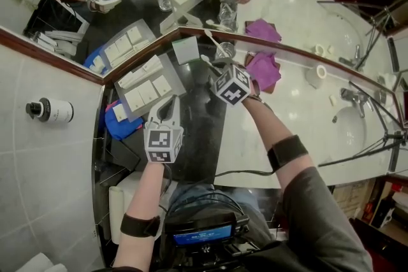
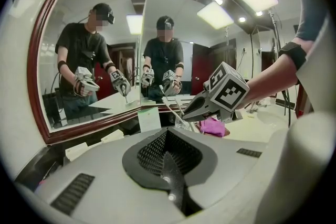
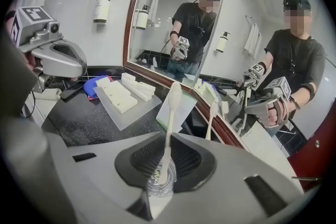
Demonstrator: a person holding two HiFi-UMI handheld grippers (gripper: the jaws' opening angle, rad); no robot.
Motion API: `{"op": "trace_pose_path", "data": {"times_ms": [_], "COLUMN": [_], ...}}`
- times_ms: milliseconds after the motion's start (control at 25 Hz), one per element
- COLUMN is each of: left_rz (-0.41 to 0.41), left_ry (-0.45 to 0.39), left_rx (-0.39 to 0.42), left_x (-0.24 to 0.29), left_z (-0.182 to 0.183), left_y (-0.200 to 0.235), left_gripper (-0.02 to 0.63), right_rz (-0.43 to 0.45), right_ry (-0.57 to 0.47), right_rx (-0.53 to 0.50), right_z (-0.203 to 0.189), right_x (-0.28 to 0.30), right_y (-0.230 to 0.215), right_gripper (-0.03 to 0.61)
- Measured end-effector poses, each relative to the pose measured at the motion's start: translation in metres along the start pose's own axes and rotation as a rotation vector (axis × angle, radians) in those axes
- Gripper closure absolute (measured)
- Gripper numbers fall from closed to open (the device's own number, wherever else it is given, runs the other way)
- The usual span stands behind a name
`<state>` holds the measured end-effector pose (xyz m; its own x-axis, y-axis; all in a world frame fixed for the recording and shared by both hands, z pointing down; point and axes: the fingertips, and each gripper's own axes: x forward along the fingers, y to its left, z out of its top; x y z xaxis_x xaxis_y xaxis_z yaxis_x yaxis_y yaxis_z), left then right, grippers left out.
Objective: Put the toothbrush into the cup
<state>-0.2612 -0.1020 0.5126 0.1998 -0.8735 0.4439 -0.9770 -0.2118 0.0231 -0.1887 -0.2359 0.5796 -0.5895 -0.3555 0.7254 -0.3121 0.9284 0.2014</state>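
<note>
A clear cup [image 3: 160,190] stands on the dark table [image 1: 197,130], against a mirror [image 1: 127,3]. A white toothbrush [image 3: 169,118] rises tilted, head up, with its lower end at the cup's mouth. The right tongs [image 1: 218,67] sit over the cup, apparently closed on the toothbrush's handle. The left tongs [image 1: 166,102], closed and empty, hover well left of the cup. A purple cloth [image 1: 262,70] lies just right of the cup.

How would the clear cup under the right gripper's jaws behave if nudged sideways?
The cup looks clear and smooth-walled, so probably slippery and fairly light. With the long toothbrush standing well above its rim, a sideways push may tip it. The glossy dark counter would likely let it slide.
</note>
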Motion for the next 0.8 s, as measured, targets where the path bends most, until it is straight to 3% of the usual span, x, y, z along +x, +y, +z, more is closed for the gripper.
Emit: {"op": "trace_pose_path", "data": {"times_ms": [320, 560, 800], "left_rz": [-0.009, -0.004, -0.011], "left_ry": [-0.014, -0.022, -0.023], "left_rx": [0.004, 0.010, 0.025], "left_x": [-0.007, -0.010, -0.012], "left_z": [0.007, 0.003, 0.002], "left_y": [-0.018, -0.032, -0.047], "left_gripper": [0.614, 0.614, 0.614], "right_rz": [-0.008, 0.028, 0.076], "right_ry": [-0.100, -0.204, -0.326], "right_rx": [0.106, 0.369, 0.735], "right_z": [0.029, 0.016, -0.019], "right_x": [-0.057, -0.102, -0.140], "right_y": [-0.011, -0.011, 0.006], "right_gripper": [0.520, 0.520, 0.520]}}
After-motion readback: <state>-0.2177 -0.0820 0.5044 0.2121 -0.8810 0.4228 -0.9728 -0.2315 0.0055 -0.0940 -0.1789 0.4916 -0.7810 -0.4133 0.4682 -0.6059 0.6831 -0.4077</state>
